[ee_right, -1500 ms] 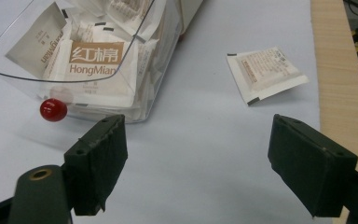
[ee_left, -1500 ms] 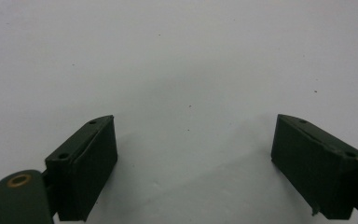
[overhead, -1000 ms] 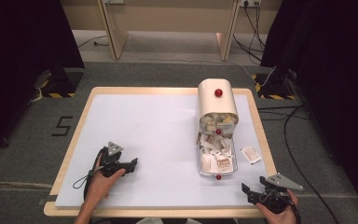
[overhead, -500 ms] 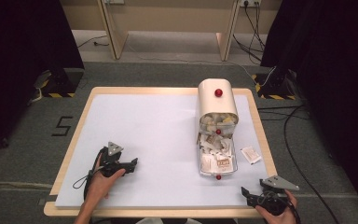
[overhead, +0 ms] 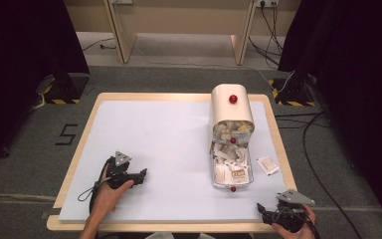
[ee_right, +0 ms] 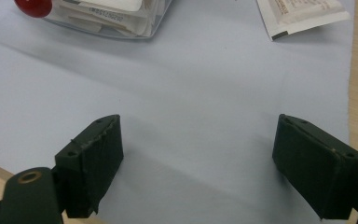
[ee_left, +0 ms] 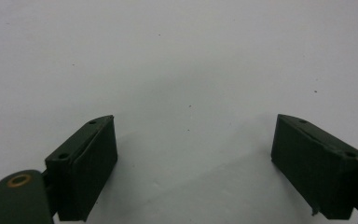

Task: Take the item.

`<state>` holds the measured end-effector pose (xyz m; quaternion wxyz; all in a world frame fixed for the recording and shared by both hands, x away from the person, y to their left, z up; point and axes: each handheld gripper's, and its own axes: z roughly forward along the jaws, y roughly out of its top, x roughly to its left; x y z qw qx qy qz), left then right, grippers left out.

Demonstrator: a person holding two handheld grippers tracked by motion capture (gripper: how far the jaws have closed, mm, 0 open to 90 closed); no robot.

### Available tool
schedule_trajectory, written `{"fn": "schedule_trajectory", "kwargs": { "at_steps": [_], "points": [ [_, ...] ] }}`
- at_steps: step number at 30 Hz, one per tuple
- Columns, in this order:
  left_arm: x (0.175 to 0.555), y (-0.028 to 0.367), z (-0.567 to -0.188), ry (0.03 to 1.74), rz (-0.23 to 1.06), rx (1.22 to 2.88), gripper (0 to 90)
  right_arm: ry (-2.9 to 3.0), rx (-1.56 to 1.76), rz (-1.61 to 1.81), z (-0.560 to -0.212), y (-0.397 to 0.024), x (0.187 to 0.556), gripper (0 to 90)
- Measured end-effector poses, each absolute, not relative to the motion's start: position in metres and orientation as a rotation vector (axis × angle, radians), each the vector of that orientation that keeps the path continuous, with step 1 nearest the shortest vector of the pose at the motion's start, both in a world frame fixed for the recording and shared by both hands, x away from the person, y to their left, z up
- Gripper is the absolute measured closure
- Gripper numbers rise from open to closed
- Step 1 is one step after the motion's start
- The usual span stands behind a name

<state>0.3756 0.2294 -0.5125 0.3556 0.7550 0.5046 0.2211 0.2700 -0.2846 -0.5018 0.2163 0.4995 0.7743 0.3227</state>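
Observation:
A cream box with a rounded lid (overhead: 232,107) and a red knob (overhead: 233,98) stands open at the table's right side, full of small packets. Its clear pull-out tray (overhead: 231,174) lies in front of it, holding more packets, with a red knob (ee_right: 32,6) at its near end. One loose packet (overhead: 268,165) (ee_right: 303,13) lies to the right of the tray. My left gripper (overhead: 138,176) (ee_left: 193,168) rests open on the white mat at the front left, with nothing between its jaws. My right gripper (overhead: 263,211) (ee_right: 198,165) is open and empty at the front right corner.
A white mat (overhead: 169,149) covers the wooden table (overhead: 79,149). A wide bare stretch of mat lies between the two grippers. Beyond the table are grey carpet, cables (overhead: 318,149) and wooden furniture legs (overhead: 124,35).
My right gripper has slid a little toward the table's front edge. The left gripper has stayed put.

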Motion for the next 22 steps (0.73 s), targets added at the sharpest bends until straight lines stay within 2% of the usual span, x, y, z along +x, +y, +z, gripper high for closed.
{"fn": "schedule_trajectory", "kwargs": {
  "at_steps": [22],
  "points": [
    [0.3756,0.2294,-0.5125,1.304,0.572,1.951,13.4,2.138,1.363,0.923,-0.5048,-0.2867,0.2683,15.7]
  ]
}}
